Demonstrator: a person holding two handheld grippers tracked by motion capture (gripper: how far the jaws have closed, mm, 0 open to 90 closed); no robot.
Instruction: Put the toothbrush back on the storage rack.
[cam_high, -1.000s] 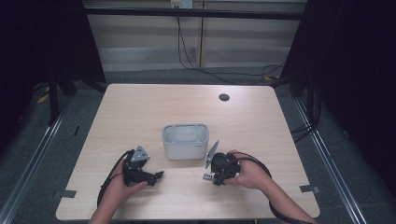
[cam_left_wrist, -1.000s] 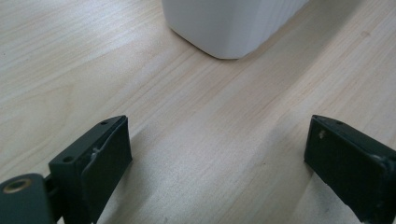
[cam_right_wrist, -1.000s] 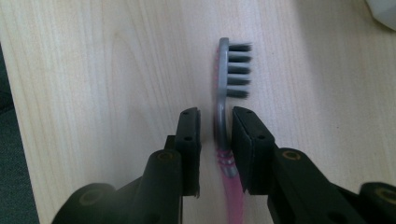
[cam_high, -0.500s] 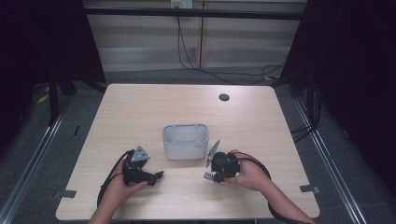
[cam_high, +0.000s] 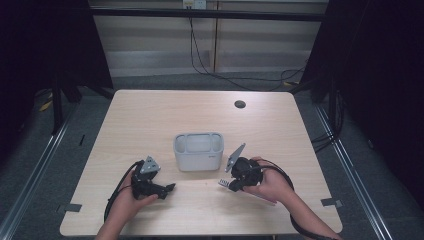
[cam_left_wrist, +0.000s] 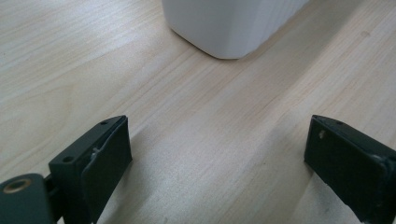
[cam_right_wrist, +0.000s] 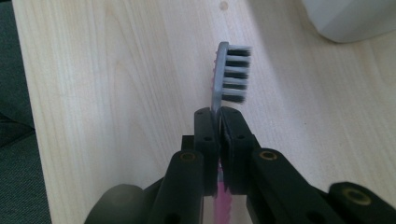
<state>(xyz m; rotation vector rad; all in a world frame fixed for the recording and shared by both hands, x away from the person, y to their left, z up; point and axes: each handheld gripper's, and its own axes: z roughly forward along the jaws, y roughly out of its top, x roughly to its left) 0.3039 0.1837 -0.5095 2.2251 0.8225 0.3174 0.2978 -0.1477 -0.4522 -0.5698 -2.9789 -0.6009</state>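
A white holder (cam_high: 198, 151) with compartments stands at the middle of the wooden table (cam_high: 150, 115); its rounded corner (cam_left_wrist: 229, 23) fills the top of the left gripper view. My right gripper (cam_high: 234, 182) is shut on a toothbrush (cam_right_wrist: 227, 74), whose grey head with dark bristles sticks out past the jaws while its pink handle runs back between them. The brush head (cam_high: 224, 184) points left, just right of and in front of the holder. My left gripper (cam_high: 169, 188) rests on the table front-left of the holder, jaws wide open with bare wood between its fingertips (cam_left_wrist: 105, 154).
A small dark round hole (cam_high: 240, 104) sits at the table's back right. The table's front edge is close behind both hands. Cables trail from each gripper. Dark floor and metal rails surround the table.
The right gripper with the toothbrush has shifted slightly left and lower toward the table. The left gripper has stayed in place.
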